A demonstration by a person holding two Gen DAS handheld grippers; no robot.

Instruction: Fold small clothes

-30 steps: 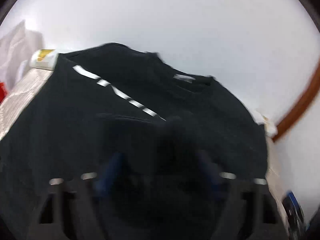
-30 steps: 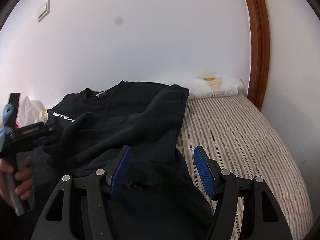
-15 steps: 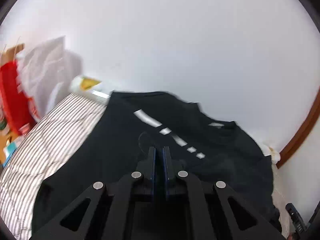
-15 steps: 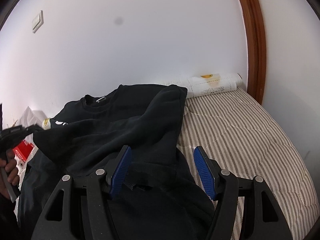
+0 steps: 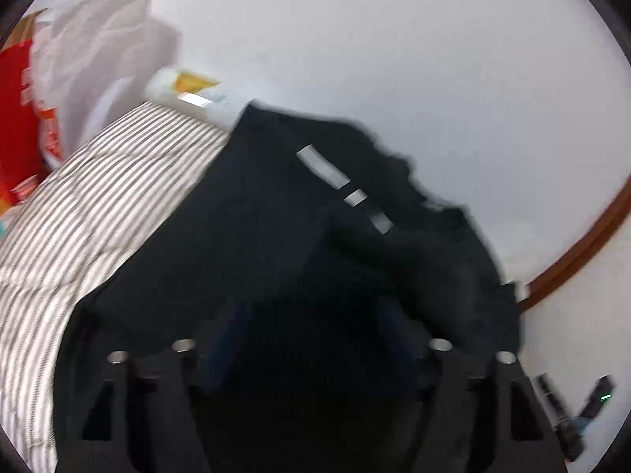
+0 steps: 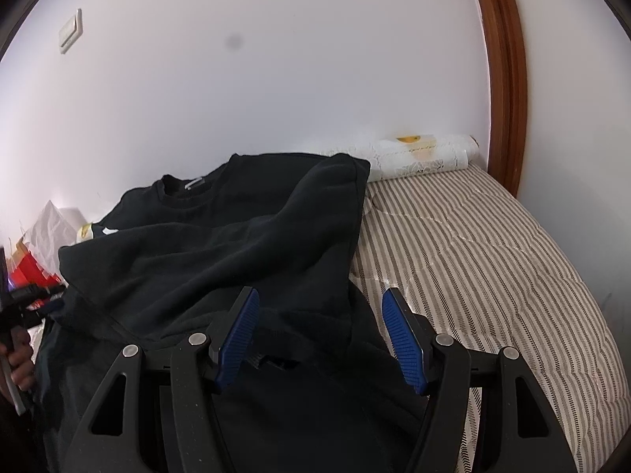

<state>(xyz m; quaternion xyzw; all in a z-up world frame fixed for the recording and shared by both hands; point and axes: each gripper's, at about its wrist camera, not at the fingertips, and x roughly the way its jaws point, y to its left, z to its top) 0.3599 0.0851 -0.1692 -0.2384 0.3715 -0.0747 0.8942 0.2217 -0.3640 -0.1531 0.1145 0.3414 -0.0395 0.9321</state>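
Item — black sweatshirt [image 6: 221, 244], on striped mattress [image 6: 493, 260], sleeve folded across. Left gripper [image 5: 311, 339]: pinched shut half a second ago, now opening — we judge the sleeve released. Right gripper [image 6: 319, 331], six o'clock: jaws apart, empty.

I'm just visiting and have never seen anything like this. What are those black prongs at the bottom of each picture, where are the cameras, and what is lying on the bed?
No robot here: a person holds a hand tool in each hand, each ending in a two-finger gripper. A wide-angle camera on each tool looks along its fingers, so the prongs show at the bottom.

One picture comes from the left gripper, blurred, its jaws opening with dark cloth below them. The other comes from the right gripper, open, its blue pads apart over the cloth and pinching nothing. At its left edge you see the person's hand on the other tool.

On the striped mattress lies a black sweatshirt, partly folded. A white roll lies against the wall.
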